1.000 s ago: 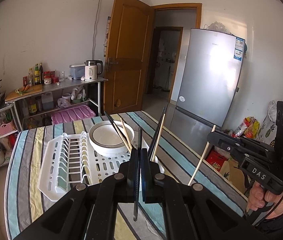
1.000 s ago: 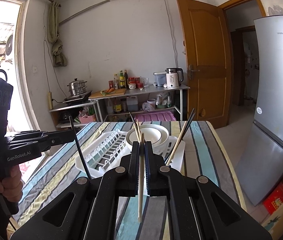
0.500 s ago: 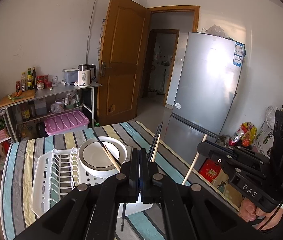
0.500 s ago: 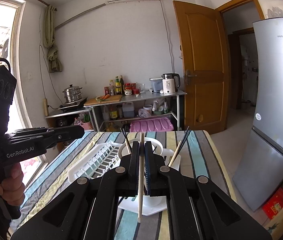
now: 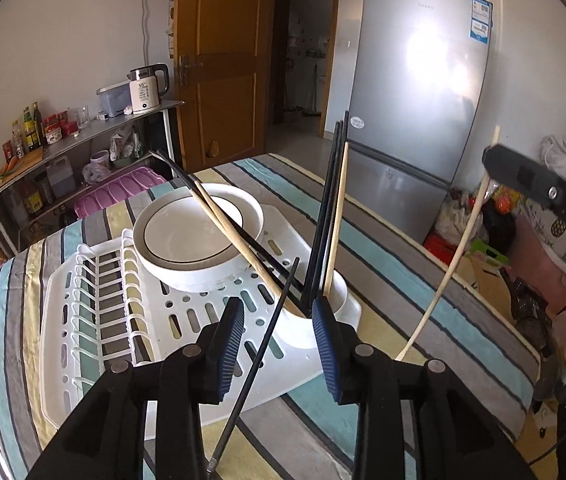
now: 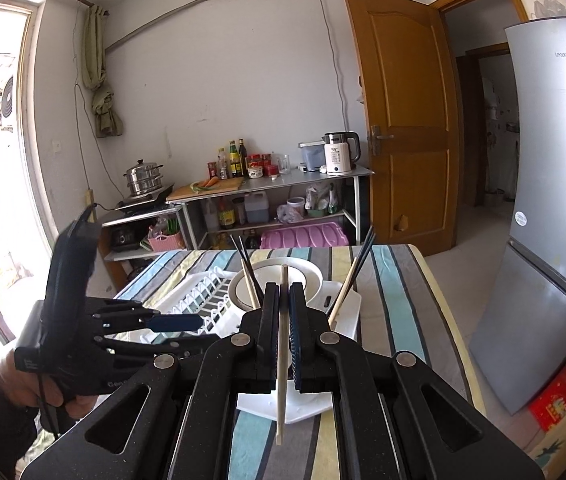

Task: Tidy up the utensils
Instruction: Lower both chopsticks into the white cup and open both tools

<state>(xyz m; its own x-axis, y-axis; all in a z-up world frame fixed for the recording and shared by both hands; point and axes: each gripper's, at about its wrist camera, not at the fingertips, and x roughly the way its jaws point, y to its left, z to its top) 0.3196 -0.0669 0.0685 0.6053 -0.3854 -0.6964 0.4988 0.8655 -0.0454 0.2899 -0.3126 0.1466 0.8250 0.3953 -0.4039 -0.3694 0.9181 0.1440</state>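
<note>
My left gripper (image 5: 275,310) is open just above the white utensil cup (image 5: 311,322) of the drying rack (image 5: 95,312). A black chopstick (image 5: 261,350) hangs loose between its pads, tip toward the cup. The cup holds black and wooden chopsticks (image 5: 333,216). My right gripper (image 6: 283,295) is shut on a wooden chopstick (image 6: 281,360); it also shows in the left wrist view (image 5: 449,268), held out to the right of the rack.
A white bowl (image 5: 199,236) sits in the rack with two chopsticks (image 5: 229,226) leaning across it. The striped tablecloth (image 5: 383,256) covers the table. A fridge (image 5: 419,92) and a door (image 5: 219,56) stand behind; a shelf (image 6: 267,184) holds bottles and a kettle.
My left gripper has opened and let go of the black chopstick while moving down toward the cup. My right gripper still holds its wooden chopstick.
</note>
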